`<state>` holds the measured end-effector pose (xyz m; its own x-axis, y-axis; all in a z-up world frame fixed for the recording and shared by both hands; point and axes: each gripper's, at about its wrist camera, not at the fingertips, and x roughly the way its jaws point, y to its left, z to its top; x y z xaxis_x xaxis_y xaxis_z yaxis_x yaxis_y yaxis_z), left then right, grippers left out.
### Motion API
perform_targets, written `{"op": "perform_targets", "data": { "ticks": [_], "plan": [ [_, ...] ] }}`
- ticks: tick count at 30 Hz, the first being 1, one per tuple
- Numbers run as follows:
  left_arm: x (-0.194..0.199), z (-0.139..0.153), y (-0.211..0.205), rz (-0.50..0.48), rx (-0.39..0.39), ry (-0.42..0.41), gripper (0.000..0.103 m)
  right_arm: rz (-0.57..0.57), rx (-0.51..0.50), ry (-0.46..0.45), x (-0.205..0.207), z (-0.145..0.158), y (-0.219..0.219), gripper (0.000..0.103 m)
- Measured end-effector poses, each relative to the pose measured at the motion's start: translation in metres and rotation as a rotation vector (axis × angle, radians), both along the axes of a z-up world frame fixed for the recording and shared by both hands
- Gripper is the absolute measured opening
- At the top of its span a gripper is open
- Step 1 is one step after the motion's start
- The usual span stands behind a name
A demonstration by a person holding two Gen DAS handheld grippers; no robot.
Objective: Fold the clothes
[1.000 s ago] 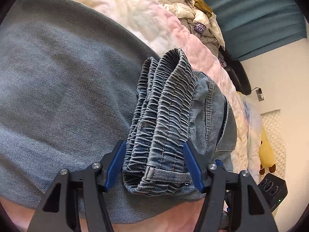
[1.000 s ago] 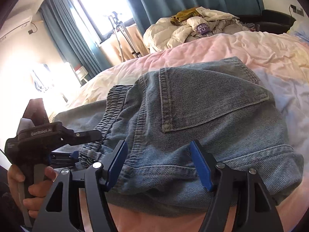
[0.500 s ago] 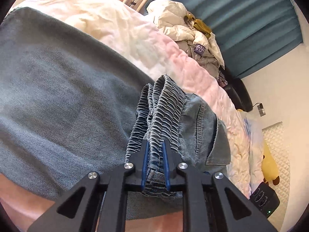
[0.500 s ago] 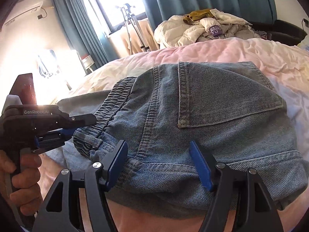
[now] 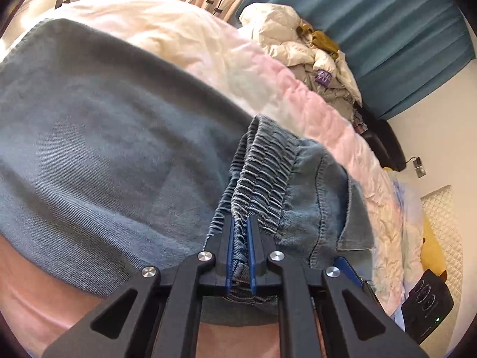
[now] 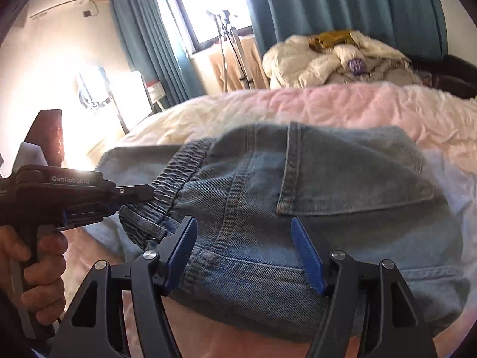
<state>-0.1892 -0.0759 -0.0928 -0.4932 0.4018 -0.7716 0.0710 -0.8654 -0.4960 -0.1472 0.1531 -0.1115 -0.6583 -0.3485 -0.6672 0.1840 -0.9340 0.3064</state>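
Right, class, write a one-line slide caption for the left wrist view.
Left gripper shut on the elastic waistband of folded denim jeans lying on a pink quilt.

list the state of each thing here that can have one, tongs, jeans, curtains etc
left tongs: shut on the jeans' elastic waistband
right tongs: open, straddling the jeans' near edge
jeans: folded over on the bed, back pocket up, waistband end bunched
teal curtains: partly drawn, window gap uncovered
pile of clothes: heaped, unfolded
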Motion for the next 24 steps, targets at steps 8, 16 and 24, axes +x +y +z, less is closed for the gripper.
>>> {"op": "perform_targets", "data": {
  "ticks": [8,16,24],
  "plan": [
    [-0.003,-0.011,0.001,-0.017,0.016,0.007,0.011,0.028,0.027,-0.004,-0.005,-0.008,-0.006,0.067],
    [0.048,0.017,-0.014,0.073,0.130,0.119,0.025,0.030,-0.027,0.101,0.023,0.032,0.006,0.066],
    [0.082,0.030,-0.046,0.165,0.202,0.112,0.053,0.000,-0.030,0.167,0.060,0.065,0.020,0.066]
  ]
}}
